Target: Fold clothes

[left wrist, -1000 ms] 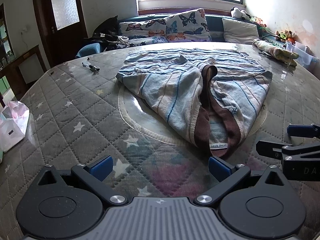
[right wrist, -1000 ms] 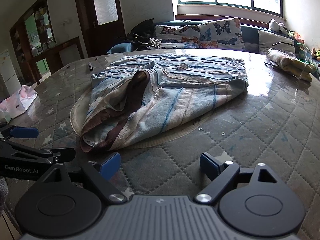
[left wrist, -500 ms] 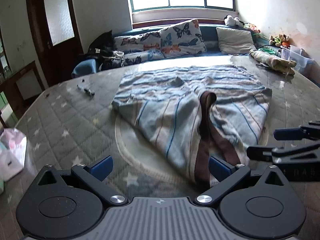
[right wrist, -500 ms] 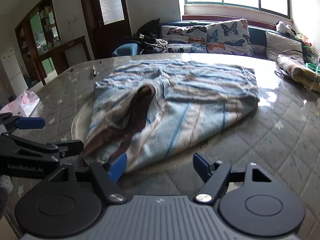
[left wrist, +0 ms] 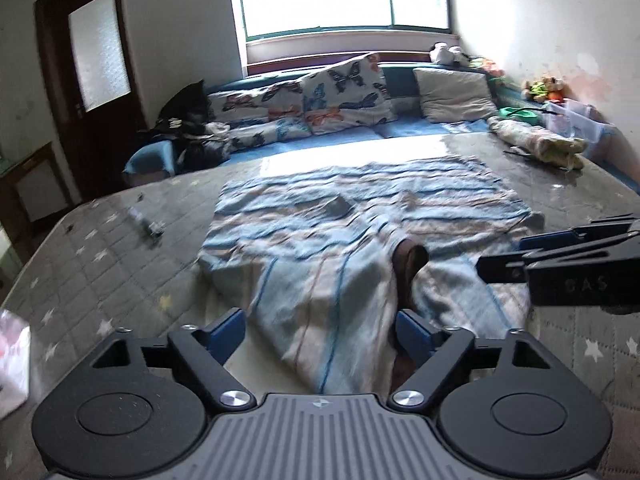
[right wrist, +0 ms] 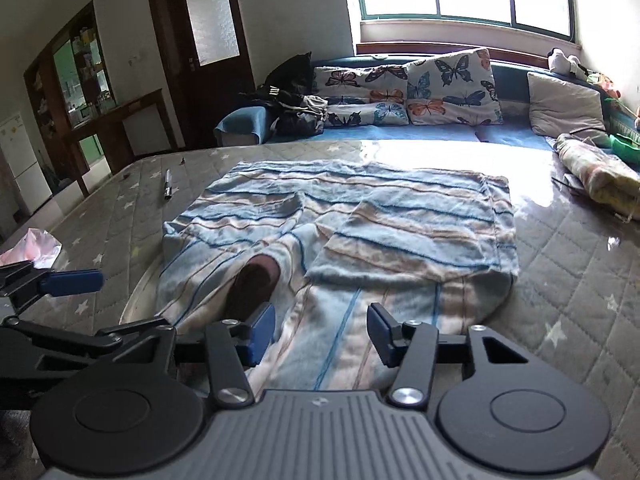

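- Here, in the left wrist view, the left gripper [left wrist: 320,330] hangs over the near edge of the striped garment [left wrist: 352,232], which lies spread on the quilted mattress [left wrist: 100,264]. Its jaws are closing, the cloth between them but not yet pinched. The right gripper [left wrist: 502,258] reaches in from the right.
- In the right wrist view, the right gripper [right wrist: 321,330] is likewise closing over the garment's [right wrist: 360,216] near hem, nothing clamped. A pen [right wrist: 167,184] lies beside the garment.

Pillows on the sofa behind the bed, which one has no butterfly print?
The plain grey pillow, at the right end of the sofa. The butterfly pillows beside it, to the left, are white with orange and blue butterflies.
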A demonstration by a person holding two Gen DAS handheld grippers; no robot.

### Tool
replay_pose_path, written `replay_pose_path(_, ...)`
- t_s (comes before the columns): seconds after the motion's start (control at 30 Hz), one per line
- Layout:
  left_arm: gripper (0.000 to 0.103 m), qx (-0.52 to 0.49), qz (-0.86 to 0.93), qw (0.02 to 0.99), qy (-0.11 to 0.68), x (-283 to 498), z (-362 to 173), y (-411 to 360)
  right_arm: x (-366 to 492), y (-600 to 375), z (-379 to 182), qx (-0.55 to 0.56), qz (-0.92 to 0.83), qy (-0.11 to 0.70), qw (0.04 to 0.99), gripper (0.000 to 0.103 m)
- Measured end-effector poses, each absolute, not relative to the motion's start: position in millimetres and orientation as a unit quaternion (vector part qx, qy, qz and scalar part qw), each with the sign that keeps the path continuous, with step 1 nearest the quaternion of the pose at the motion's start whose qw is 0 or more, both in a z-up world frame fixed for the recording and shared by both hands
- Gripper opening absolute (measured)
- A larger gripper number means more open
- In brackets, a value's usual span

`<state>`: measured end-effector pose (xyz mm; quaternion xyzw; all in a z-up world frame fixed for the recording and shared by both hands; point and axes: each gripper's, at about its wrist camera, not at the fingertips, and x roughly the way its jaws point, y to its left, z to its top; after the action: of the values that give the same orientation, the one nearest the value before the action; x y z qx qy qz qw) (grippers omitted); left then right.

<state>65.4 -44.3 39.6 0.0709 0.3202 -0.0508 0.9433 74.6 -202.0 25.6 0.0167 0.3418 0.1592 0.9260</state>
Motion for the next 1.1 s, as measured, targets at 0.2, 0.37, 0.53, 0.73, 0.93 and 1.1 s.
replay_pose_path(0.2,0.074,0.048,-0.064,0.946,0.315,102,51,-46,87,-203,20,0.012,0.161,0.352,0.922,0.052)
replay_pose_path(0.37,0.068,0.016,-0.061,0.938,0.34,142,55,-47,95,-205,15,0.015,0.166,0.359,0.918,0.052)
replay_pose_path(0.53,0.067,0.005,-0.055,0.926,0.373,189,52,-61,104,-208,10,0.027,0.18,0.362,0.914,0.052)
replay_pose_path(0.73,0.067,0.022,-0.037,0.913,0.406,236,33,-84,113,-215,1,0.045,0.188,0.372,0.908,0.052)
replay_pose_path(0.93,0.031,0.042,-0.01,0.9,0.433,265,10,-90,119,-224,0,0.042,0.184,0.374,0.908,0.052)
replay_pose_path(1.1,0.011,-0.003,-0.014,0.9,0.435,259,6,-63,127,-225,7,0.028,0.175,0.367,0.913,0.052)
